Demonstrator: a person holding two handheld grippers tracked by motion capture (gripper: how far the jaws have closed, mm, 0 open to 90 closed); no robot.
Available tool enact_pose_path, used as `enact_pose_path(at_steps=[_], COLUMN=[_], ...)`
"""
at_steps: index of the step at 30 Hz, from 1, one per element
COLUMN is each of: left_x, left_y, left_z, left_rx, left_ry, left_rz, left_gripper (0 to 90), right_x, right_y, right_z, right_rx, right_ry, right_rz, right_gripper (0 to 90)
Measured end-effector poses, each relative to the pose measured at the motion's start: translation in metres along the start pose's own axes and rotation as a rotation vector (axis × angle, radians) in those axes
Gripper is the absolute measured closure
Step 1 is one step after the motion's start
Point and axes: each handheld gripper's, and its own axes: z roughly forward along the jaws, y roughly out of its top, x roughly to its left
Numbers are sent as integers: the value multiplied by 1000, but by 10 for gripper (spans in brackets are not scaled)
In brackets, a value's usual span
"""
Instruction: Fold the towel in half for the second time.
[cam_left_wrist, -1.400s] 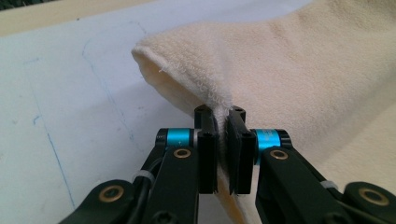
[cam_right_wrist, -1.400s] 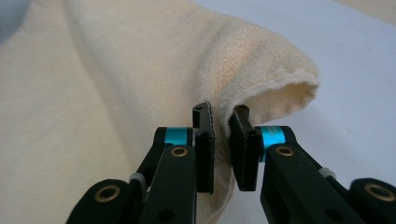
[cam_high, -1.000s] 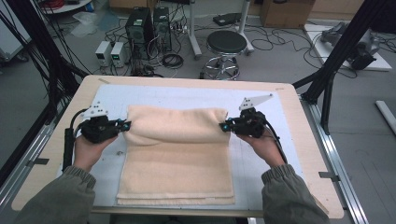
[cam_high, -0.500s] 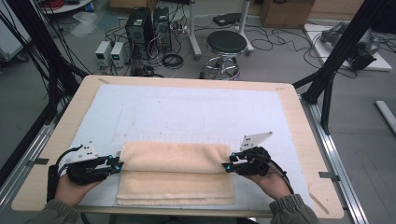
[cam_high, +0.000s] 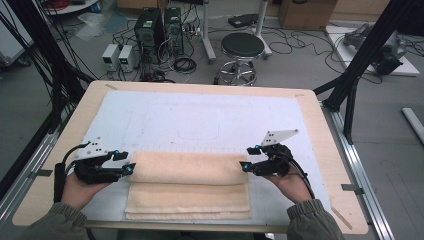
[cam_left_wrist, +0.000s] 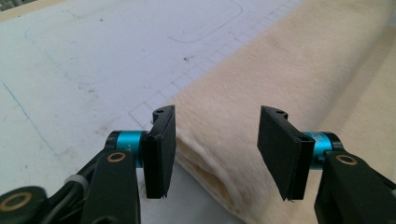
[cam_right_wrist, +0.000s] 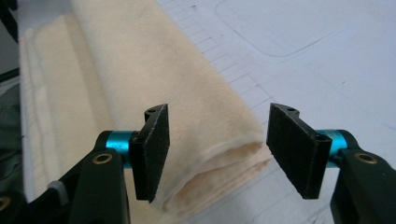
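Cream towel (cam_high: 187, 186) lying folded on the white mat (cam_high: 200, 120), near the surface's front edge, midway between its left and right edges, with the freshly turned-over fold forming a rounded roll along the towel's far side.

Soft, light and limp by the look of it: thick terry that sags and bunches, not slippery, nothing to break. Best taken at the two ends of the rolled fold, pinching all layers together at each corner so none slides out; lifted from one end alone, likely to droop and unfold.

Left tool (cam_high: 127, 167) at the fold's left end, jaws spread, pads clear of the cloth with the end of the roll (cam_left_wrist: 205, 172) between them. Right tool (cam_high: 246, 165) at the fold's right end, likewise spread around the layered edge (cam_right_wrist: 219, 168), not pressing. Both tools' jaws just been opening.

Against a second ago: fold then held pinched farther back toward the middle of the surface, now drawn forward over the lower layers and let go; hands nearer the front edge.
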Motion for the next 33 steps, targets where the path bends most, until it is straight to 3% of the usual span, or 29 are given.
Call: enact_pose_path(at_steps=[3, 10, 12, 14, 17, 19, 23, 26, 28, 30, 33], left_x=[6, 21, 24, 23, 20, 17, 3, -20, -35, -40, -36], left_y=[4, 3, 1, -2, -4, -3, 0, -3, -7, -11, -13], left_z=[11, 32, 36, 38, 35, 29, 3, -27, -46, -59, -61], left_rx=[13, 61, 95, 106, 101, 78, 17, -21, -45, -72, -84], left_ry=[-2, -12, -33, -74, -106, -99, -116, -188, -233, -247, -227], left_rz=[-7, -71, -89, -82, -60, -41, 0, 76, 116, 117, 88], left_gripper=[433, 374, 386, 511, 794, 847, 852, 846, 752, 666, 612], right_x=[-7, -20, -23, -22, -15, -11, 1, 25, 45, 56, 53], right_y=[4, 7, 5, 3, 6, 8, 11, 12, 11, 9, 9], right_z=[10, 38, 46, 50, 49, 44, 27, 4, -13, -23, -24], right_rx=[9, 54, 92, 124, 121, 98, 57, 7, -33, -58, -70], right_ry=[8, 58, 98, 165, 193, 190, 207, 262, 308, 313, 302], right_rz=[9, 44, 57, 62, 22, 2, -29, -75, -125, -160, -147], right_gripper=[364, 352, 435, 585, 752, 783, 806, 793, 722, 676, 642])
